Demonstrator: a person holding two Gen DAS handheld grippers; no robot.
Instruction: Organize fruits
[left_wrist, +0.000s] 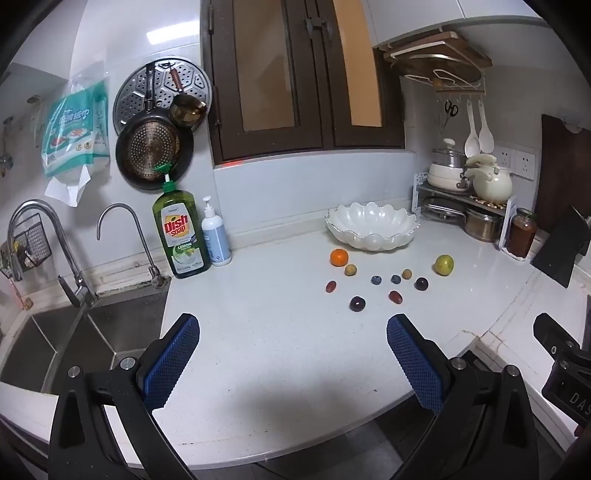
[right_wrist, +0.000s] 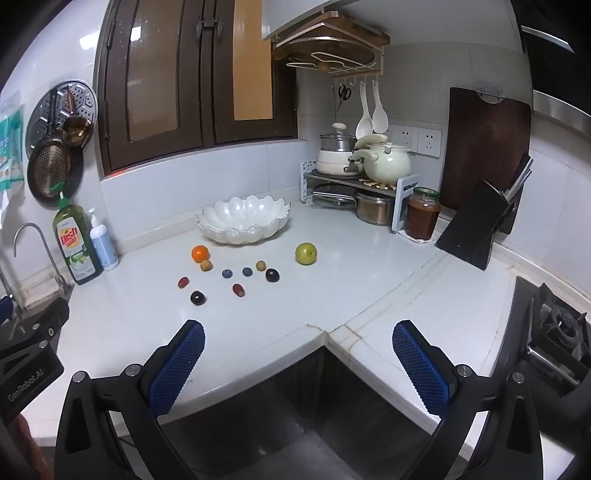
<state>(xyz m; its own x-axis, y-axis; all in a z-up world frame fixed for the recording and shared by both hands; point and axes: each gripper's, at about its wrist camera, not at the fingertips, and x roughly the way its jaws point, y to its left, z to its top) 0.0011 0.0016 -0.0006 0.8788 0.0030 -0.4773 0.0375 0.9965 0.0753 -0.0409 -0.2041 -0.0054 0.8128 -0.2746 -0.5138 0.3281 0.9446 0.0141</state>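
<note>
I hold the left gripper (left_wrist: 291, 332) and right gripper (right_wrist: 297, 338) with jaws spread wide, nothing between them. Fruits, including an orange (left_wrist: 339, 257) and green apple (left_wrist: 444, 264), lie loose on the desk (left_wrist: 266, 314) before the white bowl (left_wrist: 371, 227). Only the left view shows the sink (left_wrist: 92, 332); only the right shows the stove burner (right_wrist: 561, 328).

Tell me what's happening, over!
Both hand-held grippers, left and right, open, empty. Fruits loose on counter; bowl empty. Nothing blocking.
</note>
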